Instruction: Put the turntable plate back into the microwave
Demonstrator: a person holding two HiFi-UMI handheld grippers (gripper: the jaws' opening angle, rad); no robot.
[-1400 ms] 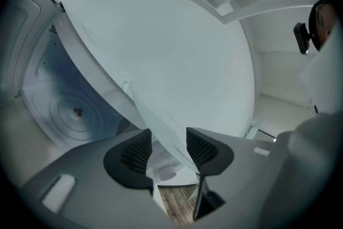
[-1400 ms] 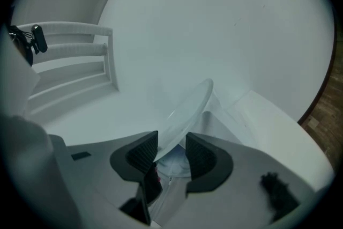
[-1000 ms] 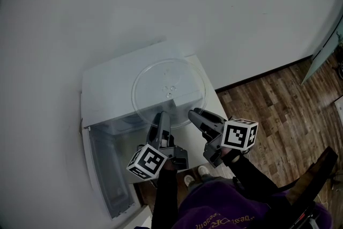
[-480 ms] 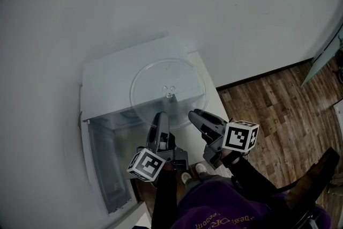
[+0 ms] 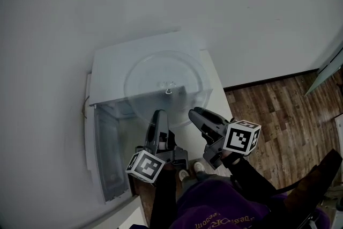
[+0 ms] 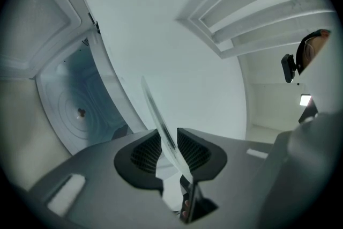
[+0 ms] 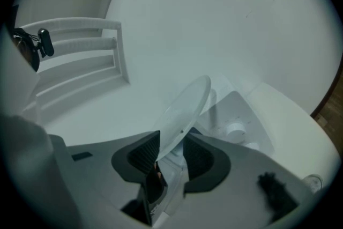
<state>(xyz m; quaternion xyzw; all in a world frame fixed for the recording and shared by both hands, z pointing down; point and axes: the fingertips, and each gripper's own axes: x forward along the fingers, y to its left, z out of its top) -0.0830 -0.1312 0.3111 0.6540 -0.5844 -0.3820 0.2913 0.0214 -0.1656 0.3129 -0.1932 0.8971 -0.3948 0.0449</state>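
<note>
A clear glass turntable plate (image 5: 166,88) hangs in front of the white microwave (image 5: 112,69), over its top front edge. My left gripper (image 5: 159,114) grips the plate's near rim; its jaws have just been closing with the rim between them. My right gripper (image 5: 193,113) is shut on the rim further right. In the left gripper view the plate's edge (image 6: 161,126) runs between the pads of my left gripper (image 6: 169,150). The open cavity (image 6: 80,110) lies to the left there. In the right gripper view the plate (image 7: 187,110) stands between the pads of my right gripper (image 7: 170,155).
The microwave's door (image 5: 107,163) is swung open to the left and toward me. The microwave sits on a white cabinet (image 5: 221,102) against a white wall. Wooden floor (image 5: 278,115) lies to the right, and a pale panel (image 5: 327,69) leans at the far right edge.
Both grippers and the plate have moved a little further over the microwave's top and to the left. The view has shifted, so the open door now sits lower left.
</note>
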